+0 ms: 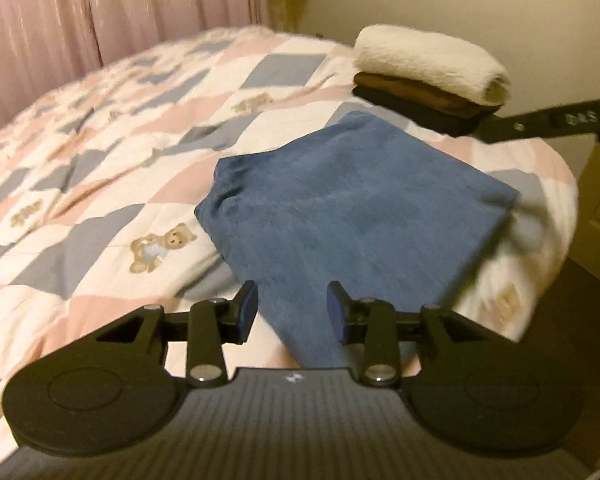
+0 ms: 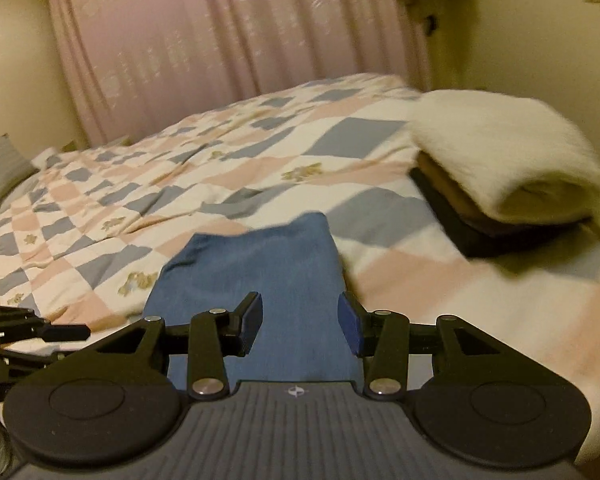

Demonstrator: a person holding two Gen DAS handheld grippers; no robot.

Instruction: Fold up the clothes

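Patchwork quilt bed point(image 2: 340, 148); pink curtains point(image 2: 220, 40); cream wall point(image 1: 460, 8); floor possibly brown.

A folded towel point(image 1: 360, 208) lies flat on the quilt point(image 1: 148, 152) near the bed's near corner, its close end reaching between the spread fingers point(image 1: 246, 312) of the left gripper point(image 1: 292, 310). Behind it and to the right, toward the bed's far edge, sits a stack of folded cloths point(image 1: 428, 80), a rolled one on top of two flatter ones. The right gripper point(image 2: 300, 322) faces the towel's near end from the right side; the stack lies ahead and to its right, apart from the towel. A curtain point(image 2: 228, 40) hangs behind the bed, and what seems a pillow point(image 2: 4, 168) lies at the far left.
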